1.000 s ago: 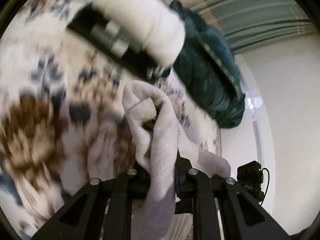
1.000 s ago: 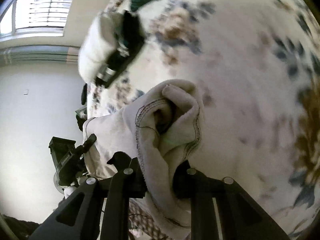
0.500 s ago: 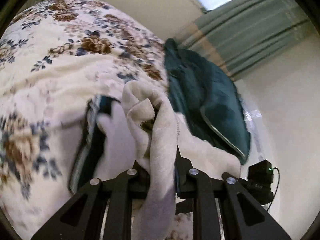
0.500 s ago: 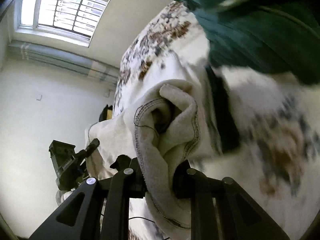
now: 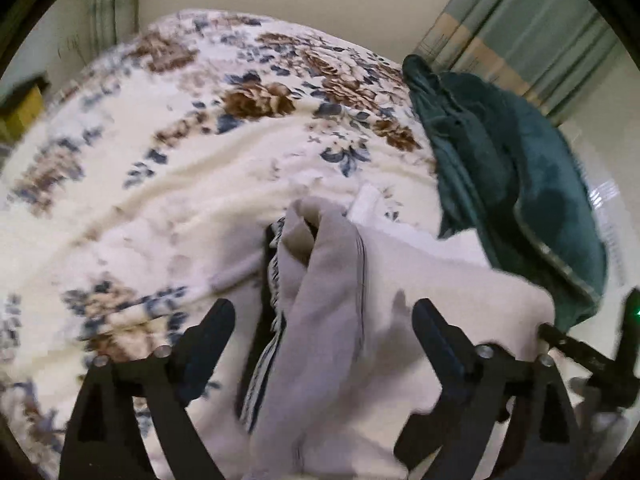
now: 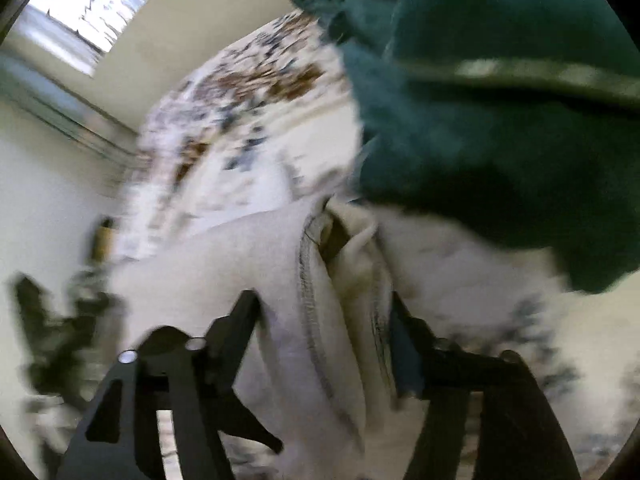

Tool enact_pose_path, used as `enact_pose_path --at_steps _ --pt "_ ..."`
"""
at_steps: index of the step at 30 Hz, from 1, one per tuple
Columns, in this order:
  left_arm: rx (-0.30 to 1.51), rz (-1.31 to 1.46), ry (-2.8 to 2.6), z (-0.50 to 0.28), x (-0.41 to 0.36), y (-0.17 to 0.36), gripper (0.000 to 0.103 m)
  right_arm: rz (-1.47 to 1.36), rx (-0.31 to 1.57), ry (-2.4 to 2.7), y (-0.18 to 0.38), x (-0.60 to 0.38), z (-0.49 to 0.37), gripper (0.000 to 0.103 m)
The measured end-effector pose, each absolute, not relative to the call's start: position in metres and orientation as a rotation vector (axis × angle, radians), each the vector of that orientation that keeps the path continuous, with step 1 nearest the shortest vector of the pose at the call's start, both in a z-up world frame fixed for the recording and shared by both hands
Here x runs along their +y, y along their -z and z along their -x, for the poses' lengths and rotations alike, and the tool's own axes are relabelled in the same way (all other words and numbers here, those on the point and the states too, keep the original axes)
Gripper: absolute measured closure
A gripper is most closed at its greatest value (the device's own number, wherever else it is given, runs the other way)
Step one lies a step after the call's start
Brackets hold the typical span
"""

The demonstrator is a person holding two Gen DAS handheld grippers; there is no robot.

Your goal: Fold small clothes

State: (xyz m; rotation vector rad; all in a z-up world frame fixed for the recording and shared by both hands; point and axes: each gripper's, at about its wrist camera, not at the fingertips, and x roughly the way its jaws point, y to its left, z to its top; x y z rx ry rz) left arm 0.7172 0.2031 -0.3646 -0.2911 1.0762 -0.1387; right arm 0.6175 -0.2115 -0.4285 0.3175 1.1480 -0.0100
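Note:
A pale beige garment (image 5: 332,280) lies bunched on the floral bedspread (image 5: 180,160). Its raised fold stands between the fingers of my left gripper (image 5: 324,320). Those jaws are opening and stand far apart, with neither pad pressing the cloth. A dark striped piece (image 5: 270,280) peeks out under the fold's left side. In the blurred right wrist view, the same garment (image 6: 280,264) fills the gap of my right gripper (image 6: 324,320). These jaws are opening too, and the stitched hem sits loose between them.
A dark green blanket (image 5: 500,184) is heaped on the bed to the right of the garment and looms just beyond it in the right wrist view (image 6: 480,140). A black device with a green light (image 5: 600,356) stands off the bed's edge. Curtains (image 5: 520,40) hang behind.
Both grippers were shut on bunched folds of the beige garment and have now spread apart. Both views swung across the bed toward the green blanket, and the cloth now rests on the bedspread.

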Motion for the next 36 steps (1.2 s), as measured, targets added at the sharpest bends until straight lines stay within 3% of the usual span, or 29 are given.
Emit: enact_pose_path --at_steps 4,13,36 --pt "1.076 0.169 0.043 -0.689 0.184 0.357 0.003 -0.134 1.133 0.131 0.412 -0.186 -0.584 0.0" --pt "1.042 0.002 -0.021 -0.614 0.152 0.317 0.003 -0.021 1.066 0.21 0.358 -0.154 -0.494 0.0" --pt "0.78 -0.024 -0.019 -0.375 0.154 0.089 0.003 0.024 0.754 0.204 0.074 -0.119 -0.201 0.0"
